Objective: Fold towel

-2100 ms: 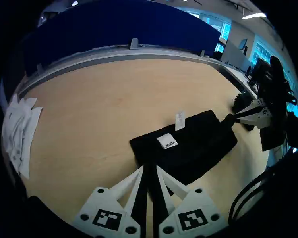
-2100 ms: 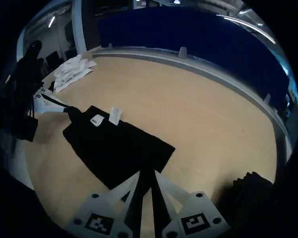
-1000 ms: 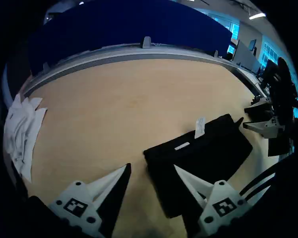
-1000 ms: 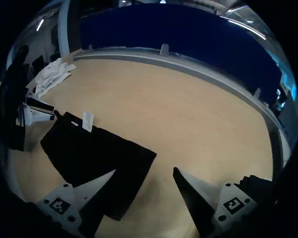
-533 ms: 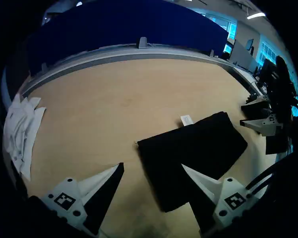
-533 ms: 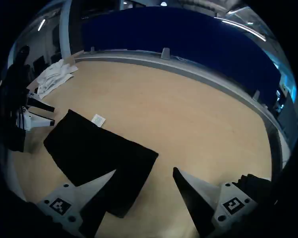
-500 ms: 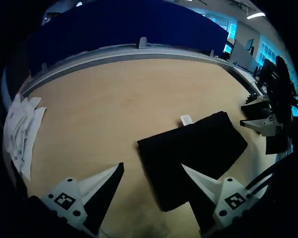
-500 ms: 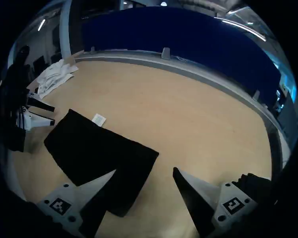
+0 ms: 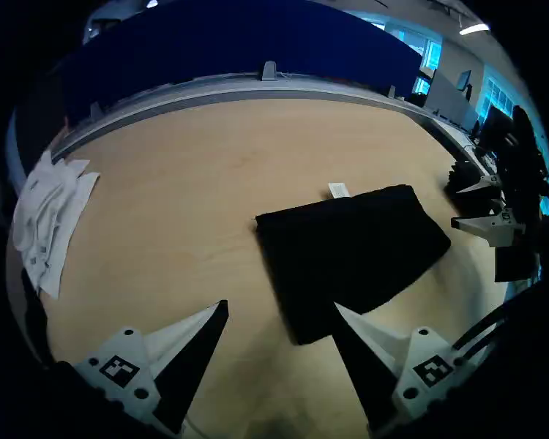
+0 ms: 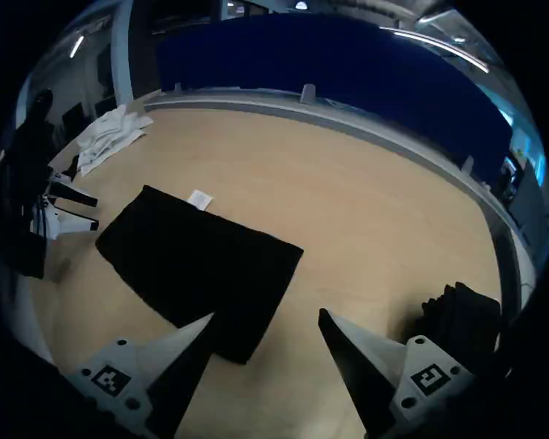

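A black towel [image 9: 350,249] lies folded flat on the wooden table, a white tag [image 9: 339,189] poking out at its far edge. In the left gripper view my left gripper [image 9: 278,322] is open just short of the towel's near edge, holding nothing. The right gripper [image 9: 487,208] shows at the far right beyond the towel, open. In the right gripper view the same towel [image 10: 198,260] lies left of centre with its tag [image 10: 199,198], and my right gripper [image 10: 267,325] stands open over its near corner. The left gripper [image 10: 73,208] appears at the far left, open.
The light wooden table [image 9: 201,168] ends at a grey rail and a blue partition [image 9: 223,44]. A heap of white cloths [image 9: 47,212] lies at the left; it shows at the back left [image 10: 113,132] in the right gripper view. A dark bundle [image 10: 461,314] sits at the right.
Both grippers, shut on the towel two seconds ago, have opened and let it go. The towel has settled flat, and both grippers have drawn back slightly.
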